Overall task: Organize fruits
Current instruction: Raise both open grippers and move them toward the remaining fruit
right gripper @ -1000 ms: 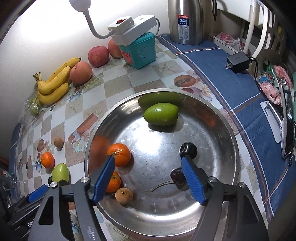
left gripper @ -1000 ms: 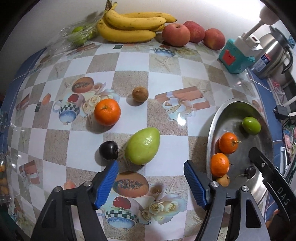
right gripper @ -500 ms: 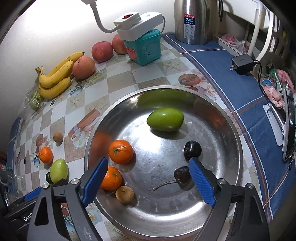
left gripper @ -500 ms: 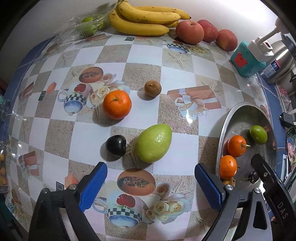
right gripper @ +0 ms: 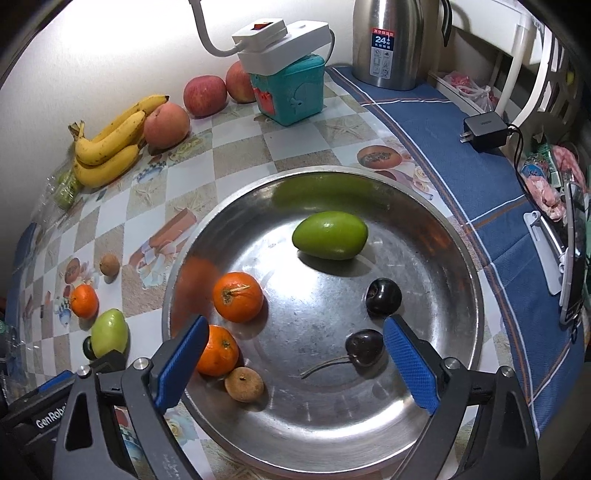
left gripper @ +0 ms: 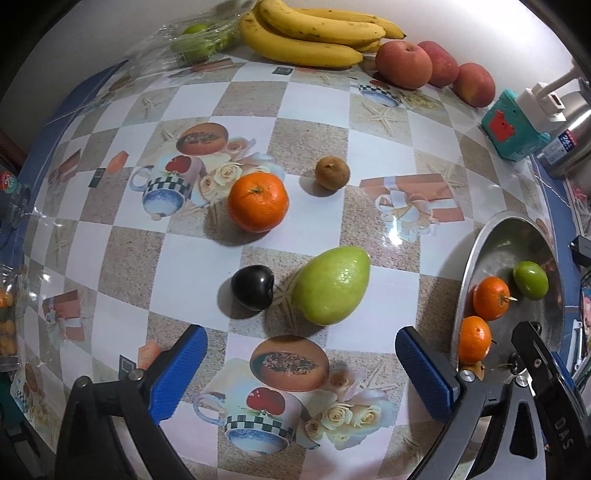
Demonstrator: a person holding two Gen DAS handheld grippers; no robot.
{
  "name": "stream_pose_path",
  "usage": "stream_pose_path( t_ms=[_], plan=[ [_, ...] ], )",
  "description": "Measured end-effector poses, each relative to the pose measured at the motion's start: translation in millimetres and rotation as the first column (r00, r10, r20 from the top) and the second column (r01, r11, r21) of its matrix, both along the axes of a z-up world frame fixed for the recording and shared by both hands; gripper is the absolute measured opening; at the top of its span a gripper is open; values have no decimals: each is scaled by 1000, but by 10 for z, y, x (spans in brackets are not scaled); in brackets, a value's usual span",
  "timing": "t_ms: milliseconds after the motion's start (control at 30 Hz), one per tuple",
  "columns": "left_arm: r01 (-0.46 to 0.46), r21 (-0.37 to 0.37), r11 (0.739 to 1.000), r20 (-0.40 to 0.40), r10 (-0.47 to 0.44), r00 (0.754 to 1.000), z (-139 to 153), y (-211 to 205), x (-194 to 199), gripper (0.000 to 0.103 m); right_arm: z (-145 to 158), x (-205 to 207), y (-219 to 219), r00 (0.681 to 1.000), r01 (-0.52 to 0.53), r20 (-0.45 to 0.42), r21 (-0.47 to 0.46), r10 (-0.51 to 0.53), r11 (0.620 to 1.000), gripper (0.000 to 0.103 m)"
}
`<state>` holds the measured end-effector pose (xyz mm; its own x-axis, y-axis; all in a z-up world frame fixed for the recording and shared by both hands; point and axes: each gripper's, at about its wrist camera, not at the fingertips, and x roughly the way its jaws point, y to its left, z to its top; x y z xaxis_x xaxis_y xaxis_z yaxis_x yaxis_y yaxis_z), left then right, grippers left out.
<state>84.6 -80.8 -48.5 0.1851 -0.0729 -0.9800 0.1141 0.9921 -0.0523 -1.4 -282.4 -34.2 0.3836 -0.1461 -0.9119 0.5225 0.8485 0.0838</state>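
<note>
My left gripper (left gripper: 299, 365) is open and empty, just in front of a green mango (left gripper: 332, 286) and a dark cherry (left gripper: 253, 286) on the tablecloth. Beyond them lie an orange (left gripper: 258, 202) and a brown longan (left gripper: 332, 172). My right gripper (right gripper: 291, 362) is open and empty above the steel bowl (right gripper: 465, 266). The bowl holds a green mango (right gripper: 330, 240), two oranges (right gripper: 237, 296), a longan (right gripper: 244, 384) and two dark cherries (right gripper: 383, 296). The bowl also shows in the left wrist view (left gripper: 513, 240).
Bananas (left gripper: 314, 33), three apples (left gripper: 404, 64) and bagged green fruit (left gripper: 194, 42) line the back wall. A teal box (right gripper: 291, 90) with a white power strip, a steel kettle (right gripper: 388, 40) and a black charger (right gripper: 484, 131) stand right of the bowl.
Both grippers have drawn back and risen. A cherry that sat against my right finger now lies free in the bowl. My left jaws have opened wider.
</note>
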Motion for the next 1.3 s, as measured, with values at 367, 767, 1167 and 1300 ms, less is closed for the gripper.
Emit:
stream_pose_path(
  t_ms=[367,767,1167,1300],
  plan=[
    [0,0,1000,22,0,1000,80,111,10,103,-4,-20,-26,1000,10,4,1,-10,1000,103],
    [-88,-39,995,61,91,994,276,652,239,103,40,11,74,999,-15,35,2,15,1000,103],
    [-189,-68,980,70,194,979,311,1319,410,103,105,144,492,984,-162,79,5,161,987,103],
    [-228,-103,968,48,234,971,281,1503,441,103,158,219,677,973,-210,101,4,208,978,103]
  ],
)
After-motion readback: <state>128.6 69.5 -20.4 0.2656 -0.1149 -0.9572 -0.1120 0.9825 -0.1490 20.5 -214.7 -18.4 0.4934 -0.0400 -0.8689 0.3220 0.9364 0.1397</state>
